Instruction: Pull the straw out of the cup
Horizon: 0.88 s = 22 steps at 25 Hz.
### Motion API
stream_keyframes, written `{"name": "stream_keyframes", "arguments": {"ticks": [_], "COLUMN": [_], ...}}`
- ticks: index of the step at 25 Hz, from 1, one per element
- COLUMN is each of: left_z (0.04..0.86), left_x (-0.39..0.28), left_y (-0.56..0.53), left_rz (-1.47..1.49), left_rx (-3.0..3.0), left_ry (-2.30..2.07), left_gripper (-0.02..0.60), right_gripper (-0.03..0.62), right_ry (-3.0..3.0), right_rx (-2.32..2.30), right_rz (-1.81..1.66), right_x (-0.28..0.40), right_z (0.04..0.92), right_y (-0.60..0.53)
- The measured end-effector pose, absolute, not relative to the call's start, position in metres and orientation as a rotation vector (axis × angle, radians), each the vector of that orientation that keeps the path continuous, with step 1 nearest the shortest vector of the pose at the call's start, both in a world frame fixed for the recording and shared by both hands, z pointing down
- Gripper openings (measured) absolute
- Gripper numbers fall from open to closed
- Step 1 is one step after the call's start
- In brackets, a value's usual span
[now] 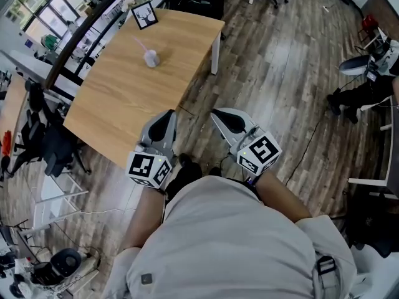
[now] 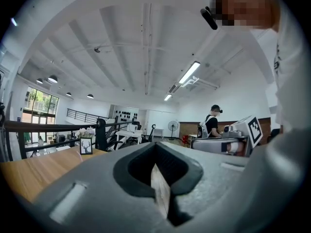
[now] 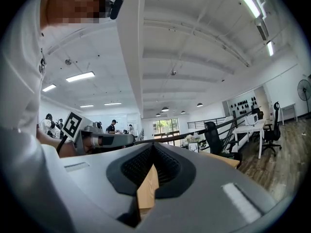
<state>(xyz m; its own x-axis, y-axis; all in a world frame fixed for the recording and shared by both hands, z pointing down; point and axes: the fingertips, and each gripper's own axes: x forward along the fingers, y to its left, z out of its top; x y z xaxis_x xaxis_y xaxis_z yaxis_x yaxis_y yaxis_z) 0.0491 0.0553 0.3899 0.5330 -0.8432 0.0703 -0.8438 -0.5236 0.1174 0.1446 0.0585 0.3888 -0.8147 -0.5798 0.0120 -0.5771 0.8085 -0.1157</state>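
Note:
A small clear cup [image 1: 151, 58] with a pink straw [image 1: 140, 44] leaning up and to the left stands on the wooden table [image 1: 124, 98], towards its far half. Both grippers are held close to my body, short of the table's near corner and well away from the cup. My left gripper [image 1: 168, 115] points at the table edge, jaws together with nothing in them. My right gripper [image 1: 217, 113] hangs over the floor beside it, shut and empty. In both gripper views the jaws [image 2: 156, 147] [image 3: 153, 148] meet along a thin slit. The cup does not show there.
A framed deer picture [image 1: 144, 15] stands at the table's far edge, also seen small in the gripper views [image 2: 86, 146] [image 3: 193, 146]. A black chair [image 1: 47, 143] stands left of the table. A white table leg [image 1: 216, 53] meets the wooden floor [image 1: 280, 73]. Another person [image 1: 368, 87] sits at the right.

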Motion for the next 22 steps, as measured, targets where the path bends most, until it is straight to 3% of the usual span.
{"name": "stream_keyframes", "arguments": {"ticks": [11,22], "left_z": [0.397,0.388], "left_x": [0.034,-0.052], "left_y": [-0.018,-0.104], "left_rz": [0.0,-0.014], "left_rx": [2.643,2.655], "left_ry": [-1.408,-1.406], "left_gripper": [0.003,0.003], "right_gripper": [0.009,0.009], "right_ry": [2.97,2.97], "right_rx": [-0.975,-0.966], "right_rz": [-0.186,-0.145], "right_x": [0.126,0.037], "right_z": [0.394,0.377], "right_y": [-0.01,-0.105]}}
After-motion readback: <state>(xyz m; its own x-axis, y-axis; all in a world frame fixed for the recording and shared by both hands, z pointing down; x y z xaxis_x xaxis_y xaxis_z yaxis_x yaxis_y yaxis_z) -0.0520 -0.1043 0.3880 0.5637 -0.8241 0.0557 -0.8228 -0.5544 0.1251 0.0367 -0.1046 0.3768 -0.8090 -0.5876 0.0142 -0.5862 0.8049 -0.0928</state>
